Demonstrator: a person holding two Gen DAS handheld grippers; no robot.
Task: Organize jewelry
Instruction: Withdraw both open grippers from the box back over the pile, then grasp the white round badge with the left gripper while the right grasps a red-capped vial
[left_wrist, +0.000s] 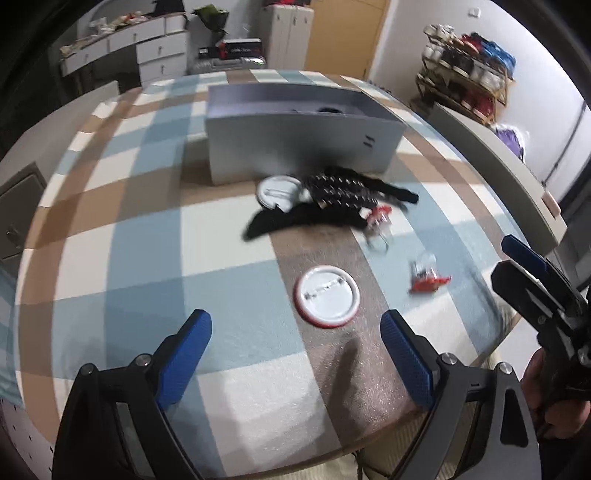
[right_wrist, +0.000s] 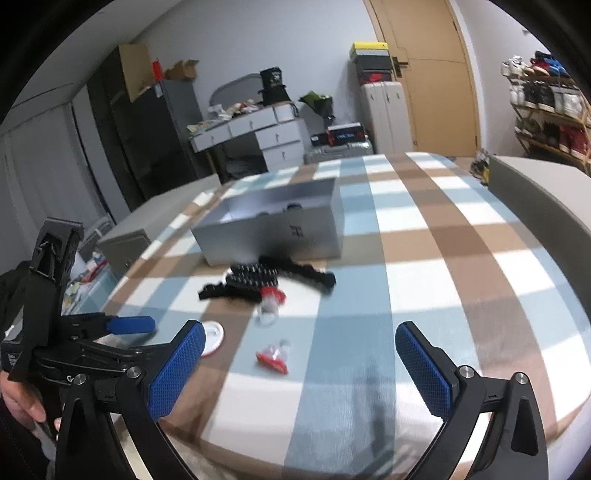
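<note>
A grey open box (left_wrist: 295, 147) stands on the checked table; it also shows in the right wrist view (right_wrist: 273, 229). In front of it lie a black beaded band (left_wrist: 332, 199) (right_wrist: 258, 277), a white round badge (left_wrist: 277, 190), and a small red-and-clear packet (left_wrist: 378, 218) (right_wrist: 269, 299). Nearer lie a white red-rimmed badge (left_wrist: 327, 295) (right_wrist: 212, 338) and another red packet (left_wrist: 426, 277) (right_wrist: 273, 356). My left gripper (left_wrist: 295, 354) is open and empty just short of the near badge. My right gripper (right_wrist: 299, 365) is open and empty near the second packet.
The checked cloth (left_wrist: 129, 221) covers the table to its near edge (left_wrist: 258, 458). A shoe rack (left_wrist: 469, 77) stands at the right wall. White drawers (left_wrist: 159, 51) and a door (right_wrist: 436, 85) are behind. A grey ledge (left_wrist: 498, 166) runs along the table's right side.
</note>
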